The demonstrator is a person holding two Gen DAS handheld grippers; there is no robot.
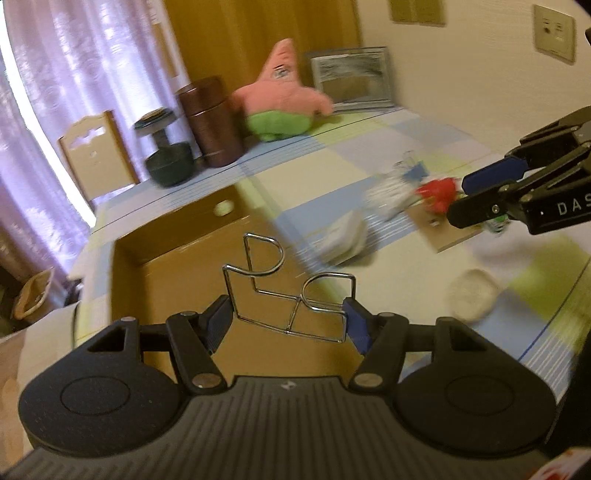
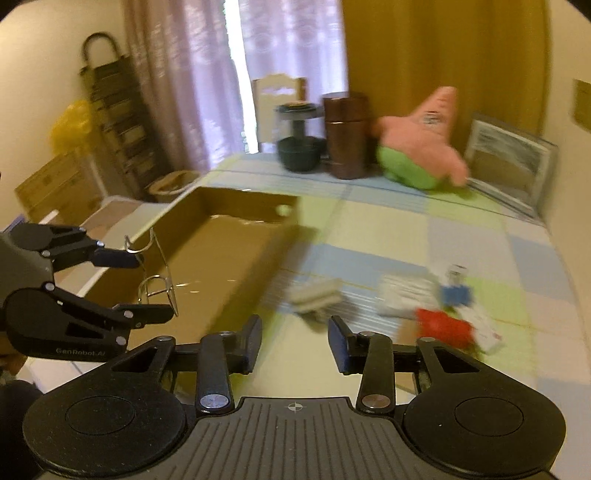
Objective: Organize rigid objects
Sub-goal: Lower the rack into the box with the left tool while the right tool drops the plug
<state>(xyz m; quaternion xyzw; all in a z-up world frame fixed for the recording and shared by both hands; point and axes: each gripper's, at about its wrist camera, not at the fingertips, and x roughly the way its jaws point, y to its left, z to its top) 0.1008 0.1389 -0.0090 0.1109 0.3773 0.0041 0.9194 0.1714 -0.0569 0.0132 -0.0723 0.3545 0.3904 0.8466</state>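
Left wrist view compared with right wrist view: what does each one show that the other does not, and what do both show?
Only the left wrist view shows the wall socket and a round white object on the table.

Only the right wrist view shows the folded ladder and a yellow bag.

Both show the cardboard box, the wire puzzle gripped by the left gripper, the pink plush star and the right gripper, open.

Left gripper point(image 1: 288, 319): fingers clamped on a bent wire piece point(image 1: 291, 291), held aloft. Right gripper point(image 2: 294, 343): fingers parted with nothing between them, apparently hovering above the table, to the left gripper's right.
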